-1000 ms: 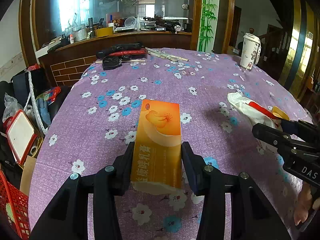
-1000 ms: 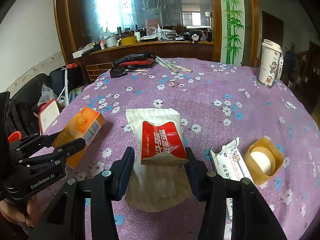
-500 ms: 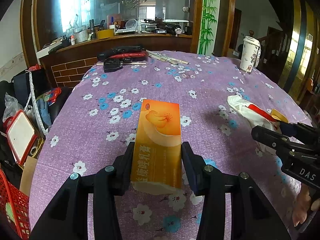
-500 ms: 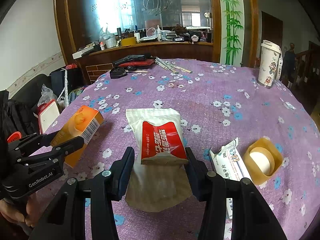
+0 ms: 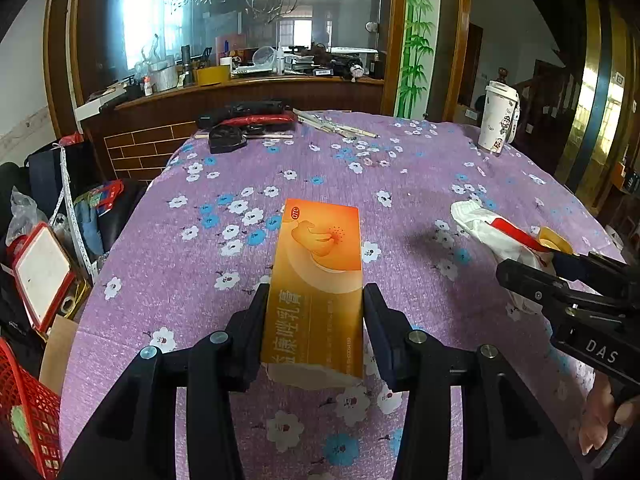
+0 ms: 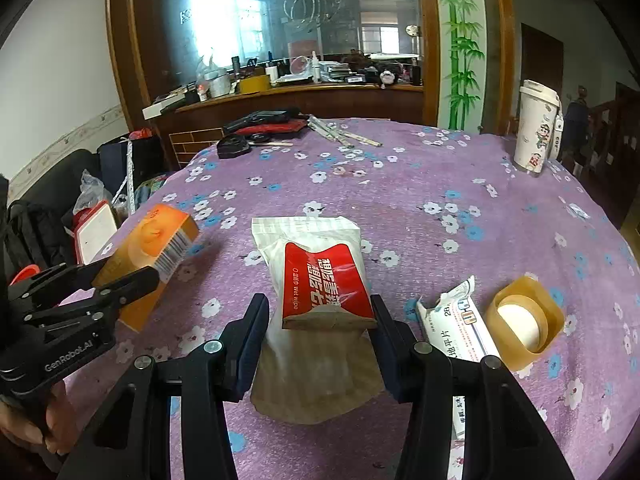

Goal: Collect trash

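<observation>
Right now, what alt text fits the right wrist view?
The right claw grips a red-and-white wet wipe pack over a purple floral tablecloth. At left, the left claw holds an orange box.

The left gripper point(image 5: 315, 320) is level above the left part of the table, its two black fingers clamped against the long sides of an orange box point(image 5: 320, 276) that points away from the camera. The right gripper point(image 6: 320, 332) is held beside it toward the near edge, its fingers pressed on both sides of a wet-wipe packet point(image 6: 320, 280). A bare hand point(image 6: 36, 420) grips the left tool's handle, and fingertips point(image 5: 596, 420) show on the right tool's handle.
</observation>
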`<state>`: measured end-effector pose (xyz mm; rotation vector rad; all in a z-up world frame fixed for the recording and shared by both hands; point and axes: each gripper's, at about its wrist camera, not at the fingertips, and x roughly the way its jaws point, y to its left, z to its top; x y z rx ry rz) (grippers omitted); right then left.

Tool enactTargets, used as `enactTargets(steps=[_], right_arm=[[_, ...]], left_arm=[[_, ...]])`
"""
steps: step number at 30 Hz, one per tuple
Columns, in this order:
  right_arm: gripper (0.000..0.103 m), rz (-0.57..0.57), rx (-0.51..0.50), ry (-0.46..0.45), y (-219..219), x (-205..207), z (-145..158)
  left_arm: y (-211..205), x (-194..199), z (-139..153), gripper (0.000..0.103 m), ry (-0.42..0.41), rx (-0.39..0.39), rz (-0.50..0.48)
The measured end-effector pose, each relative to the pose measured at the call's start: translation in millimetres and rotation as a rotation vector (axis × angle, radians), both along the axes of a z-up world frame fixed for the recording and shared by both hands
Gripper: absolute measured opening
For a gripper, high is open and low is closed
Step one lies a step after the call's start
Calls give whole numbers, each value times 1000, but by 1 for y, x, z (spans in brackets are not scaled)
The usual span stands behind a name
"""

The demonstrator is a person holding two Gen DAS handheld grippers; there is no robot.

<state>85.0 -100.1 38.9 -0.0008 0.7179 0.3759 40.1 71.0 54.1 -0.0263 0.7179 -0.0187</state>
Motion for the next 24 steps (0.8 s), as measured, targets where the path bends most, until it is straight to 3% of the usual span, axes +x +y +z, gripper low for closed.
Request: enactTargets(steps=[5, 7, 11, 17, 24], right_arm=[[54, -49, 27, 19, -12, 9, 0], [54, -58, 72, 58, -18, 12, 2], [54, -58, 75, 39, -14, -4, 18], [54, 19, 116, 21, 17, -37, 42], [54, 165, 113, -6, 78, -81, 58]], left_arm=[[4, -2, 9, 44, -6, -34, -2], [4, -9, 17, 44, -23, -21, 9], [11, -35, 43, 44, -73, -42, 2], [45, -85, 71, 44, -115, -73, 47], [100, -147, 83, 44, -151, -91, 135]])
